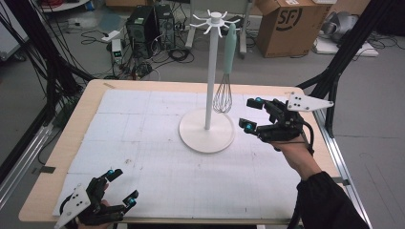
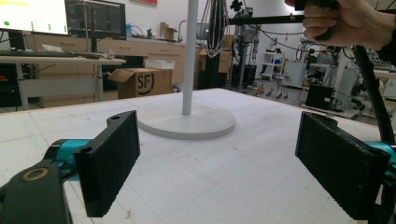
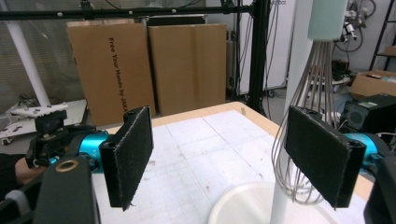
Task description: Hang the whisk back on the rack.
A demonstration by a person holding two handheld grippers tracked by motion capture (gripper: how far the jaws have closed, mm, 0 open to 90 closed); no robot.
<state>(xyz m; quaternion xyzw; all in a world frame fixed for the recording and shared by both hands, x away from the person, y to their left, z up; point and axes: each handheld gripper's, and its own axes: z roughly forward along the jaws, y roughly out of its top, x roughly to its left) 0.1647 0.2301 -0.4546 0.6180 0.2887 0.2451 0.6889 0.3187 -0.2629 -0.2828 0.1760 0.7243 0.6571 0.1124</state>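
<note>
Whisk [image 1: 224,81] hangs from rack [image 1: 208,71]; box [image 1: 286,24] reads "SF".

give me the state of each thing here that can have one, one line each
whisk: hanging from a hook on the stand, wire end down, above the base, not held
stand: upright on the table, one whisk on its hooks
left tool: open, nothing between its jaws, low at the near left of the table
right tool: open, nothing gripped, raised beside the whisk wires
</note>
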